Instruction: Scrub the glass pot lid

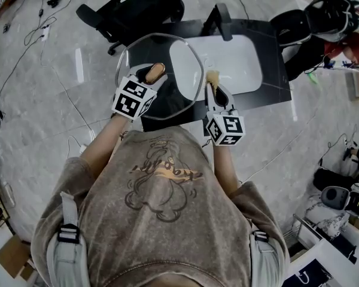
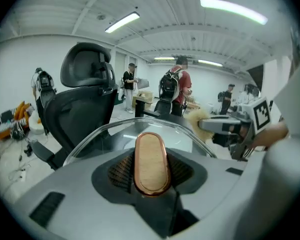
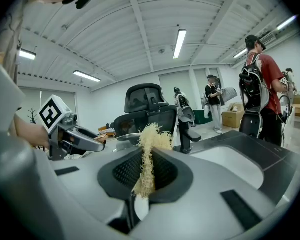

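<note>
1. Head view: I look down on my left gripper (image 1: 152,75), clamped on the copper-toned handle (image 1: 156,71) of the glass pot lid (image 1: 180,64). The lid hangs in the air, its rim overlapping the left end of the white sink (image 1: 236,67) in the black counter (image 1: 270,52). My right gripper (image 1: 214,87), just beside the lid's right rim, grips a pale fibrous scrubber (image 1: 213,75). A black faucet (image 1: 219,18) stands behind the basin.

2. Left gripper view: the jaws pinch the oval handle (image 2: 151,154) from both sides. The clear lid (image 2: 112,134) spreads out beyond it. At right, the right gripper (image 2: 217,129) points the scrubber (image 2: 196,119) toward the lid's edge. A black office chair (image 2: 85,99) stands behind.

3. Right gripper view: the jaws are closed on the scrubber (image 3: 148,154), whose frayed tuft rises above them. The left gripper (image 3: 85,141) shows at left, and the faucet (image 3: 184,126) and sink (image 3: 235,159) lie ahead.
</note>
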`<control>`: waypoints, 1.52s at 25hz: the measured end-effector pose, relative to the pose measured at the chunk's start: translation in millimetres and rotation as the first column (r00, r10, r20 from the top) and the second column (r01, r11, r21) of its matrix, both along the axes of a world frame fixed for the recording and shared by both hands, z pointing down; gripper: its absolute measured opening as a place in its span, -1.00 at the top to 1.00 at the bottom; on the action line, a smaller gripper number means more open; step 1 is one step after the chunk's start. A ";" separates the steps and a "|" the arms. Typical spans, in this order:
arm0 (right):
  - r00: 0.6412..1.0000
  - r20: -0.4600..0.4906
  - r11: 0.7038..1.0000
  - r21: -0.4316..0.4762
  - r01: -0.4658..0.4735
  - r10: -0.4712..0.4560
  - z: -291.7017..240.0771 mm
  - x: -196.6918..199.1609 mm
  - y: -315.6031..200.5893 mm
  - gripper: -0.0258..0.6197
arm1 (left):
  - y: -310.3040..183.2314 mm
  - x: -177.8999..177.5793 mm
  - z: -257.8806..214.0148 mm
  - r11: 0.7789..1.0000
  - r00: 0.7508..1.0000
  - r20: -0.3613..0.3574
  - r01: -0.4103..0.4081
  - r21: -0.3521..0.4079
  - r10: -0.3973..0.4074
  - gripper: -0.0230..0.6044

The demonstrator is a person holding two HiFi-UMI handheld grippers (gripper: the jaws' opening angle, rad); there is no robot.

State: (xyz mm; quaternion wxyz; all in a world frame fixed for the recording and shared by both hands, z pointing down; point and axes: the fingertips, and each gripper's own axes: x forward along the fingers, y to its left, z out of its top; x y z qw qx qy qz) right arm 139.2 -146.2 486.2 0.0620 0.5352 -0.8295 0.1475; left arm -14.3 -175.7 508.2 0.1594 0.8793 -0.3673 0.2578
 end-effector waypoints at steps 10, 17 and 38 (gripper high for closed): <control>0.998 0.022 0.998 0.017 -0.057 0.057 -10.9 20.1 -1.2 0.80 | -4.7 -3.7 -28.4 0.966 0.872 -0.476 -0.015 -0.257 -0.114 0.36; 0.998 0.058 0.999 0.013 -0.030 0.029 -12.8 11.1 -0.4 0.80 | 2.8 6.0 -52.1 0.877 0.546 -0.797 -0.214 -0.430 -0.258 0.36; 0.977 0.150 0.974 0.194 0.119 -0.150 -96.8 -40.0 -16.1 0.80 | 26.3 29.6 -55.5 0.768 0.280 -0.886 -0.445 -0.461 -0.370 0.36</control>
